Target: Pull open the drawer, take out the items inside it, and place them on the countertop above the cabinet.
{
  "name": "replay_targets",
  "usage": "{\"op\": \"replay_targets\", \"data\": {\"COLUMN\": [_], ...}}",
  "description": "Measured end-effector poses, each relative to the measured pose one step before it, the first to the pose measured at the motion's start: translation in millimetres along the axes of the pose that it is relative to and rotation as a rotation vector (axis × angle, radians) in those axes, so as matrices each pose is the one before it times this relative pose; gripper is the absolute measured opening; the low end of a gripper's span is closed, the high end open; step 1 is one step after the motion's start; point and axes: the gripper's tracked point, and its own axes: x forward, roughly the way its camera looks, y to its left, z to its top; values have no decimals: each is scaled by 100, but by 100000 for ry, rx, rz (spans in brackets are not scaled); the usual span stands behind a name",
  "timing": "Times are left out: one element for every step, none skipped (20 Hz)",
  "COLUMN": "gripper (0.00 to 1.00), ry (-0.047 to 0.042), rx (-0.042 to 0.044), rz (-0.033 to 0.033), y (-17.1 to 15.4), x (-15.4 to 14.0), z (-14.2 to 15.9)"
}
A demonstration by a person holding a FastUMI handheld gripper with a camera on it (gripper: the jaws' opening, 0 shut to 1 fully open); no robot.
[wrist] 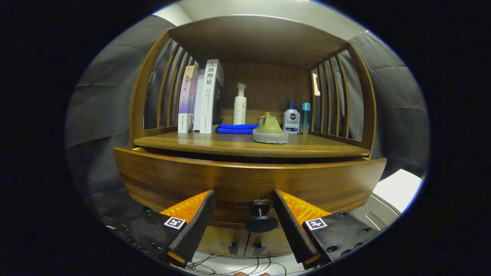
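Observation:
A wooden cabinet's drawer front (184, 180) runs wide across the view just below the countertop (215, 145). A dark gap shows between the drawer's top edge and the countertop; the drawer's inside is hidden. Its black round knob (261, 221) sits between my fingers, close to the right finger (291, 226) and well apart from the left finger (195, 226). My gripper (243, 193) is open, with the fingers reaching to either side of the knob.
On the countertop stand upright books (201, 97), a folded blue cloth (237, 128), a white pump bottle (240, 105), a green teapot (270, 124) on a grey pad, and two small bottles (297, 118). Slatted sides and a shelf roof enclose it. Cabinet doors (245, 243) lie below.

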Motion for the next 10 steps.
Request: {"op": "replay_targets", "data": {"gripper": [97,97,97,97,97,98,98,98,98,98], "ry": [146,197,454,377,370,638,795,-25,1180,-755], "rx": [-256,-95,-109,-212,-246,-194,96,778,967,589], "rz": [-358,-314,-242,-234,-169,-173,85,840,240,238], "y": [68,58,114,49,51,-1,24,242,-20,131], "x": [560,521,595,518,476,537,475,158,-43,21], "z": [95,124,52,134,22,151,38,173,-258,15]}}
